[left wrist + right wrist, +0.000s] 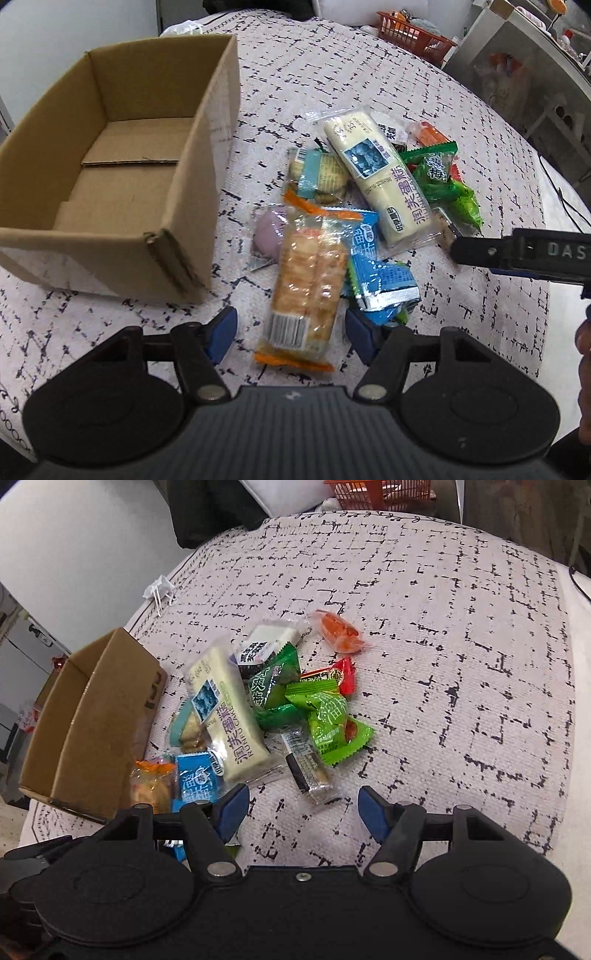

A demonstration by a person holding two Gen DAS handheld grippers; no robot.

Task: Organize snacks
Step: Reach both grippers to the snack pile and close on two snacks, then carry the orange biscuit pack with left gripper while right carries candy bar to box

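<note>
Snacks lie heaped on the cloth-covered surface (369, 74) beside an empty cardboard box (122, 155). Nearest, the left gripper (291, 332) has its jaws half open astride the cracker pack (306, 280), likely the first pick. Further right, the right gripper (303, 808) holds nothing, jaws half open before a small clear-wrapped bar (306, 768).

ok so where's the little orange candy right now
In the right wrist view the orange candy lies alone on the tablecloth at the pile's far edge, just beyond the red packet.
</note>
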